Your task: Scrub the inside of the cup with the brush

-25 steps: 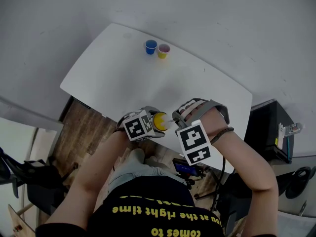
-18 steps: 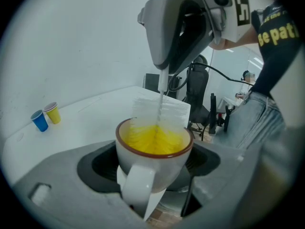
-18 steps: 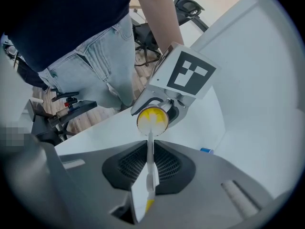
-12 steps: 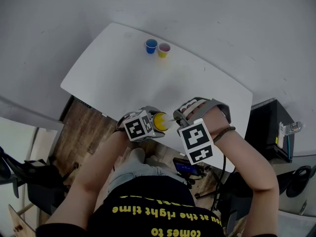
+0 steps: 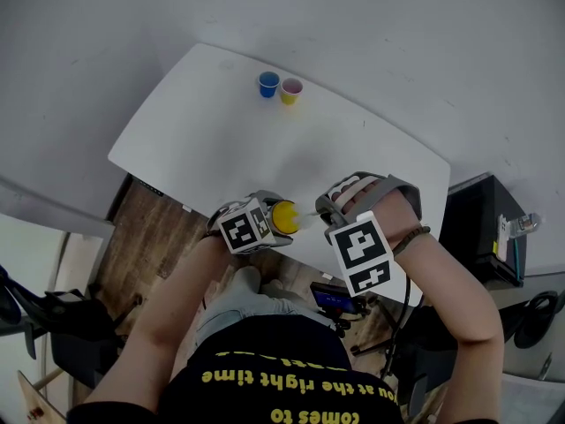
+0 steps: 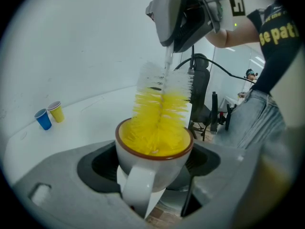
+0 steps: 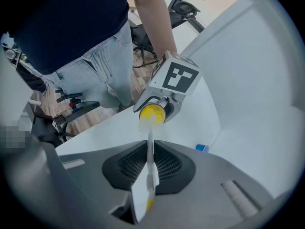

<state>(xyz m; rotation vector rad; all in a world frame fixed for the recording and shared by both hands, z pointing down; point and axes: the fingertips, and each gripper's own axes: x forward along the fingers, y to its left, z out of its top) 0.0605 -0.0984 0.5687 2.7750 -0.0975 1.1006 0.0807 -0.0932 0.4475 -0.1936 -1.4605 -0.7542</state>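
A white cup [image 6: 153, 149] with a brown rim and yellow inside sits between the jaws of my left gripper [image 6: 152, 165], handle toward the camera, and the gripper is shut on it. In the head view the cup [image 5: 284, 217] is over the table's near edge, just ahead of the left gripper [image 5: 258, 223]. A brush [image 6: 160, 109] with yellow and white bristles stands in the cup's mouth. My right gripper [image 7: 149, 165] is shut on its thin white handle [image 7: 149, 152] and hangs above the cup [image 7: 152, 113], pointing steeply down. From the head, the right gripper [image 5: 340, 203] is right of the cup.
The white table [image 5: 221, 140] carries a small blue cup [image 5: 268, 84] and a small yellow cup [image 5: 292, 90] at its far side. A black case [image 5: 481, 232] stands to the right of the table. A dark office chair [image 6: 200, 101] stands beyond the table's end.
In the head view my right gripper has shifted slightly to the right with the brush. The left gripper and the cup have stayed put.
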